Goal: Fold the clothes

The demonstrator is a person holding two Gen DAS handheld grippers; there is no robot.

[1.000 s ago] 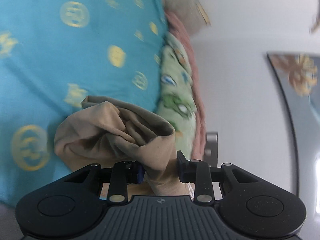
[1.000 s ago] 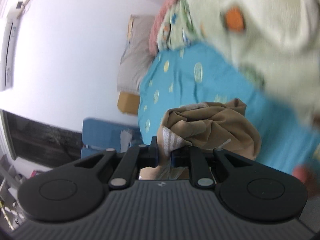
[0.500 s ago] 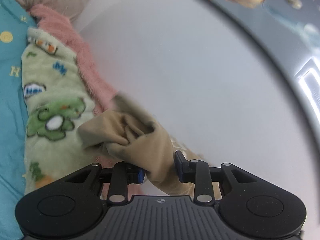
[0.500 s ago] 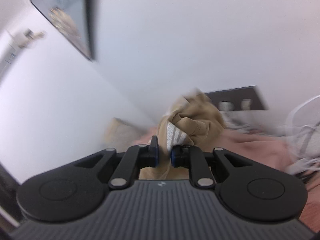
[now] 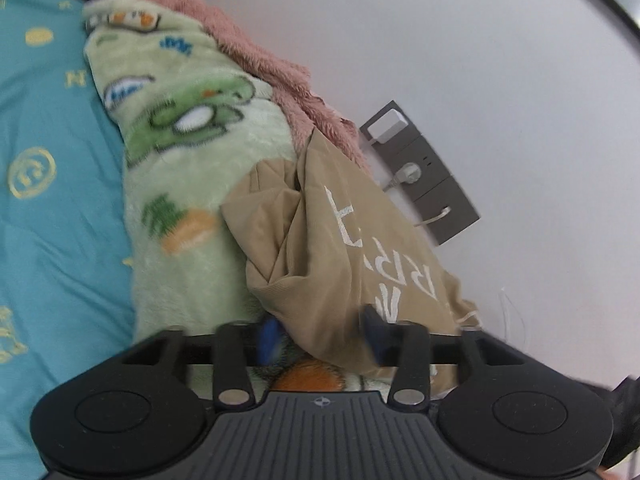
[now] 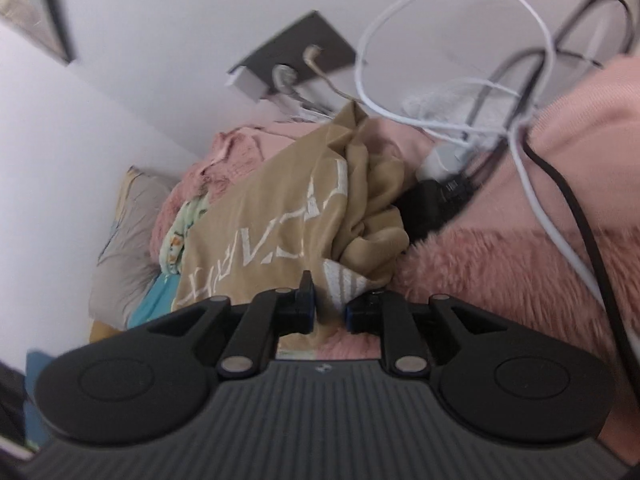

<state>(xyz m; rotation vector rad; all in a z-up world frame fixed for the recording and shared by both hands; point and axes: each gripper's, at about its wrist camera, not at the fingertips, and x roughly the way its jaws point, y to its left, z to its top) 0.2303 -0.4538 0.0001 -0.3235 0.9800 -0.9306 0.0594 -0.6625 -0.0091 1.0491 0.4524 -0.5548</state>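
A crumpled tan garment (image 5: 340, 240) with white lettering lies on the green cartoon blanket (image 5: 192, 168) and the pink fluffy blanket (image 5: 248, 48), against the wall. My left gripper (image 5: 322, 336) is open; its blurred blue-padded fingers stand wide apart with tan cloth between them. In the right wrist view the tan garment (image 6: 280, 208) rests on the pink blanket (image 6: 500, 272). Its white-striped hem sits in the gap of my right gripper (image 6: 330, 314), whose fingers stand slightly apart, open.
A teal bedsheet (image 5: 48, 200) with gold emblems covers the bed. A dark wall socket panel (image 5: 420, 168) has plugs in it. White and black cables (image 6: 532, 140) and a black adapter (image 6: 432, 204) lie on the pink blanket. A grey pillow (image 6: 124, 232) sits by the wall.
Both grippers carried the garment from above the teal sheet to the blankets by the wall. Both pairs of fingers have spread wider, and the garment has unfolded, showing its lettering.
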